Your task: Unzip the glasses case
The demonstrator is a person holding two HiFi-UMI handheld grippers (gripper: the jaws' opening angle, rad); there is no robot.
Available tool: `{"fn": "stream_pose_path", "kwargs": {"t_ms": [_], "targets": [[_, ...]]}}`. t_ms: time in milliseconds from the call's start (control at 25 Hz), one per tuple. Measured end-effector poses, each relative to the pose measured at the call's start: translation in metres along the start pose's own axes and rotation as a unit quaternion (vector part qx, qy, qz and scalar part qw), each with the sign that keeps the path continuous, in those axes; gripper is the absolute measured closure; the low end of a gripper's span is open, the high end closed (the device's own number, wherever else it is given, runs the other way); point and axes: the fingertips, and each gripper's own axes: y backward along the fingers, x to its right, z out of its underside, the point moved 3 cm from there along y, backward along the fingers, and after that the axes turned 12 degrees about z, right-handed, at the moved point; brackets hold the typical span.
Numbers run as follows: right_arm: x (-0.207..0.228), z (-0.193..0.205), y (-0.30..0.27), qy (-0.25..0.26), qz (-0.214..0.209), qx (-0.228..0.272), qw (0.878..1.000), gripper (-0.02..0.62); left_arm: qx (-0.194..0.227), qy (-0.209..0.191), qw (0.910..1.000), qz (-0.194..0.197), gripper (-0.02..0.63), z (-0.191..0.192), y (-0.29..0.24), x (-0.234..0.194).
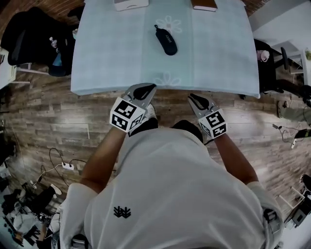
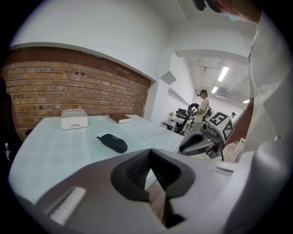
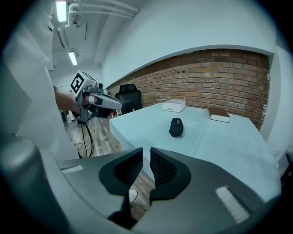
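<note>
A black zipped glasses case (image 1: 165,40) lies on the pale blue table (image 1: 107,58), toward its far middle; it also shows in the left gripper view (image 2: 112,142) and the right gripper view (image 3: 176,127). Both grippers hang close to the person's body, short of the table's front edge and well apart from the case. My left gripper (image 1: 144,90) (image 2: 151,157) is shut on nothing, its pads meeting at the tip. My right gripper (image 1: 196,99) (image 3: 146,160) is shut too, with only a thin slit between its pads and nothing held.
A white box (image 1: 131,4) and a brown book (image 1: 204,5) sit at the table's far edge. A black office chair (image 1: 29,34) stands left of the table. Cables and a power strip (image 1: 65,166) lie on the wooden floor at the left.
</note>
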Motion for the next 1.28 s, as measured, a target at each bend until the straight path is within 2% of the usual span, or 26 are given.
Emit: {"fn": "stream_pose_path", "kwargs": {"t_ms": [120, 240, 600, 800, 1040, 1280], "targets": [[0.009, -0.008, -0.032, -0.004, 0.020, -0.011, 1.000, 0.561, -0.012, -0.013, 0.9997, 0.014, 0.549, -0.006, -0.010, -0.040], [0.022, -0.010, -0.058, -0.003, 0.023, -0.028, 0.999, 0.561, -0.015, -0.009, 0.9997, 0.015, 0.550, -0.012, -0.026, -0.069], [0.077, -0.010, -0.146, 0.038, -0.017, -0.059, 0.997, 0.561, -0.043, 0.001, 0.9990, -0.012, 0.549, -0.032, -0.102, -0.141], [0.095, -0.011, -0.188, 0.065, -0.046, -0.063, 0.995, 0.543, -0.078, -0.007, 0.9967, -0.020, 0.549, -0.035, -0.137, -0.171], [0.111, 0.006, -0.223, 0.071, -0.059, -0.082, 0.992, 0.534, -0.106, -0.013, 0.9940, -0.024, 0.549, -0.036, -0.173, -0.194], [0.106, 0.010, -0.244, 0.148, -0.082, -0.088, 0.982, 0.522, -0.128, -0.016, 0.9914, -0.022, 0.549, -0.028, -0.195, -0.210]]}}
